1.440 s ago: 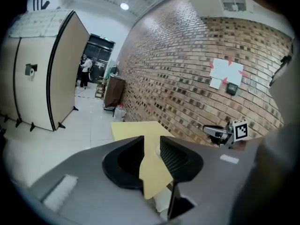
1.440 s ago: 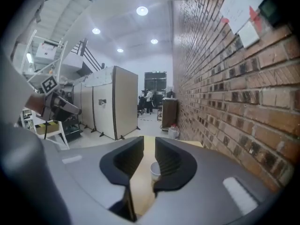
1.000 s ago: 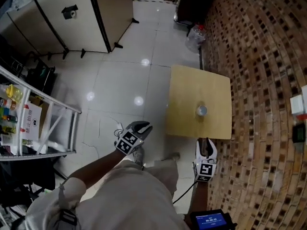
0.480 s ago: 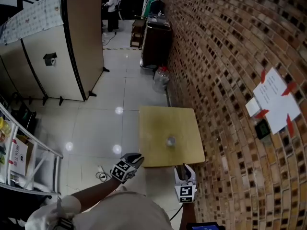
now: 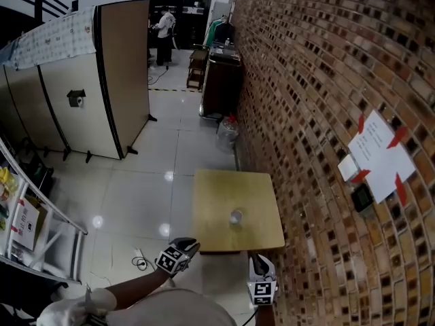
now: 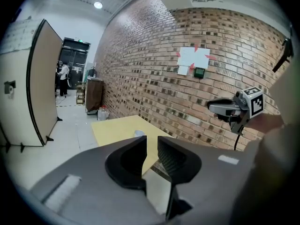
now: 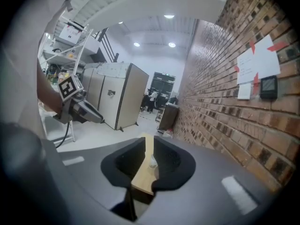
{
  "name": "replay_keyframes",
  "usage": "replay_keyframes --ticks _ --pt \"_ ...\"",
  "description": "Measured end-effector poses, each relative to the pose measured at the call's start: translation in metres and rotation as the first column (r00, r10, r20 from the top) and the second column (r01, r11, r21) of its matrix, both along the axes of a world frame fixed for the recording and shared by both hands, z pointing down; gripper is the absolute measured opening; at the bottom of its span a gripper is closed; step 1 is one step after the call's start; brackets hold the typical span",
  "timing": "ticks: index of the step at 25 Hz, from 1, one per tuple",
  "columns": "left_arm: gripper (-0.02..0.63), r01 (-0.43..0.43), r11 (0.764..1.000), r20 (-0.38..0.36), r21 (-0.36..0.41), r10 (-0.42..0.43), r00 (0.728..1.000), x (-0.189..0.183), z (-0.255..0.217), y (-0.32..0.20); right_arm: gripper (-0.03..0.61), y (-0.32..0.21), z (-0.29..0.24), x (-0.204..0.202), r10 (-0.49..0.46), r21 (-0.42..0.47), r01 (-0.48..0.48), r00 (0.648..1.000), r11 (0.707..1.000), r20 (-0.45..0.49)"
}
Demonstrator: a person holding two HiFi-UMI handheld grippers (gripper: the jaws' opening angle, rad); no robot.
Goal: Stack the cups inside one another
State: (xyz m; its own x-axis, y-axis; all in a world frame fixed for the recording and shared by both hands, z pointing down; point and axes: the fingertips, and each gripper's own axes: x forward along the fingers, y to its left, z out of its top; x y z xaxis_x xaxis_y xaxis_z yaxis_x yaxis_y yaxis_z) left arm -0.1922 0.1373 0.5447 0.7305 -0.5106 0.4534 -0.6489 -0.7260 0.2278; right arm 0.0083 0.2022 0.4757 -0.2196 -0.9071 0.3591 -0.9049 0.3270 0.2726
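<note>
on the table point(image 5: 211, 206) at twelve o'clock from both empty grippers, the cups point(image 5: 236, 216) seem already nested, nothing left; left gripper point(image 5: 191, 244) slightly parted, right gripper point(image 5: 257, 262) has just been closing to a slit.

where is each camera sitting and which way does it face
Head view: on the person's head, looking down at the table and cup; shows a forearm, left tongs, right tongs.
Left gripper view: rides the left tongs, faces the table and wall; right tongs show.
Right gripper view: rides the right tongs, faces the table; its empty jaws have just been closing; left tongs show.
Shared: all three see the table and cup.
</note>
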Motion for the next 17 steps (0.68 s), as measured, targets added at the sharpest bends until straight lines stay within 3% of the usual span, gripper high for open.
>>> replay_keyframes --ticks 9,17 --pt "0.092 0.05 0.999 0.042 0.02 -0.051 0.998 -0.024 0.004 -0.001 0.013 0.024 0.026 0.024 0.056 -0.015 -0.055 0.994 0.998 0.099" --pt "0.092 0.09 0.995 0.114 -0.044 -0.085 0.99 -0.057 0.027 0.013 0.003 0.037 0.021 0.017 0.039 0.012 -0.042 0.979 0.999 0.198"
